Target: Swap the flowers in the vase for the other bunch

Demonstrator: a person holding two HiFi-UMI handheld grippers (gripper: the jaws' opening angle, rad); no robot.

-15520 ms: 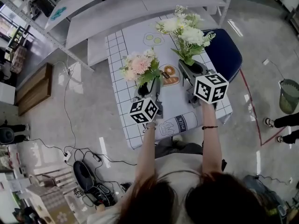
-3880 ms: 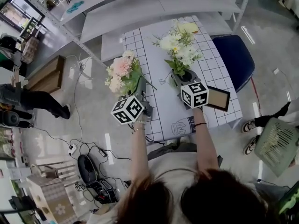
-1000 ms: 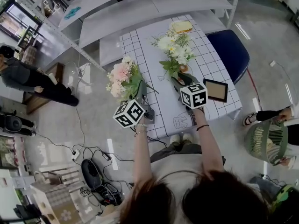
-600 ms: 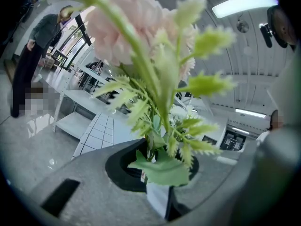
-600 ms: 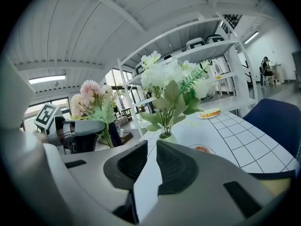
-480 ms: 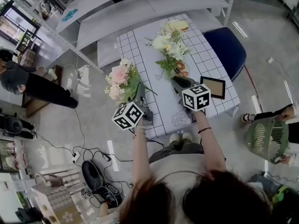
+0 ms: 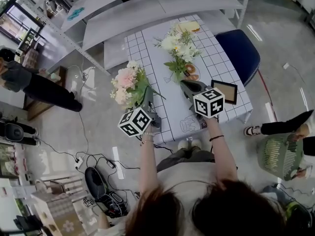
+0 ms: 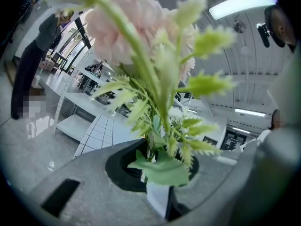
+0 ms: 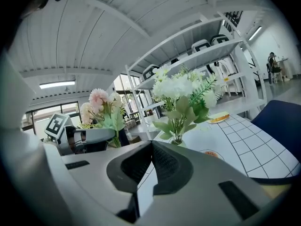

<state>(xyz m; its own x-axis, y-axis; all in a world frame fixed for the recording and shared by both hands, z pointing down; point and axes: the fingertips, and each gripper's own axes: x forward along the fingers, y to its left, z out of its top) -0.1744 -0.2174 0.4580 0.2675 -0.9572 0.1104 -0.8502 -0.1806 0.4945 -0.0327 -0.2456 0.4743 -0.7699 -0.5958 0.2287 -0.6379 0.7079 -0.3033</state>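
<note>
Bright ceiling lights, glossy floor glare, fisheye edges, blurred foreground blooms.

We log dark brown hair (image 7: 197, 215), a pale beige short-sleeved top (image 7: 184, 176), dark grey trousers (image 7: 179, 156), a thin dark band (image 7: 215, 137) on the right wrist and a light bracelet (image 7: 144, 141) on the left. The left gripper (image 7: 147, 95) and right gripper (image 7: 185, 84) share one build: matte grey moulded shells with rectangular slots (image 9: 235, 192) and black ribbed pads (image 9: 169, 166) inside the jaws. Each carries a white cube (image 7: 209, 102) with black square markers on its faces.
</note>
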